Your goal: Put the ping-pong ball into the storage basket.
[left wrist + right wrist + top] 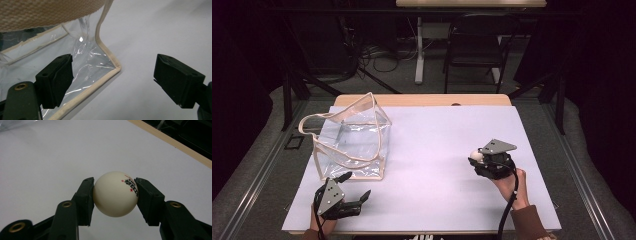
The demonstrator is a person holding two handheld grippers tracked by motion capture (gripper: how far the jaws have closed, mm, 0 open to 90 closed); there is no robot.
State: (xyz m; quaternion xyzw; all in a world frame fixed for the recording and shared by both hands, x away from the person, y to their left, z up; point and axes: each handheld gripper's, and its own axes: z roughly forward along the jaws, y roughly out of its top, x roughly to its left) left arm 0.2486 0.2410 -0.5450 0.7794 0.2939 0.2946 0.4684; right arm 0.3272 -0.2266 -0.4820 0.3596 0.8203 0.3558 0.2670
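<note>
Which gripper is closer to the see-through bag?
Left. The left gripper sits open just in front of the clear bag, by its near corner. The right gripper is far across the white sheet, shut on a white ball.

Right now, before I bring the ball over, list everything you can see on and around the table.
ball: 1, white with red and black print, clamped between the right gripper's jaws, above the sheet on the right
bag: 1, clear plastic with beige trim and handles, standing open on the sheet's left side
sheet: 1, white, covering most of the table
table: 1, light wood, edge showing past the sheet's far side
chair: 1, black, on the floor beyond the table
cables: several, dark, on the floor behind the table
left gripper: 1, black, jaws open, at the bag's near corner
right gripper: 1, black, shut on the ball
hands: 2, at the near edge, one on each gripper
</note>
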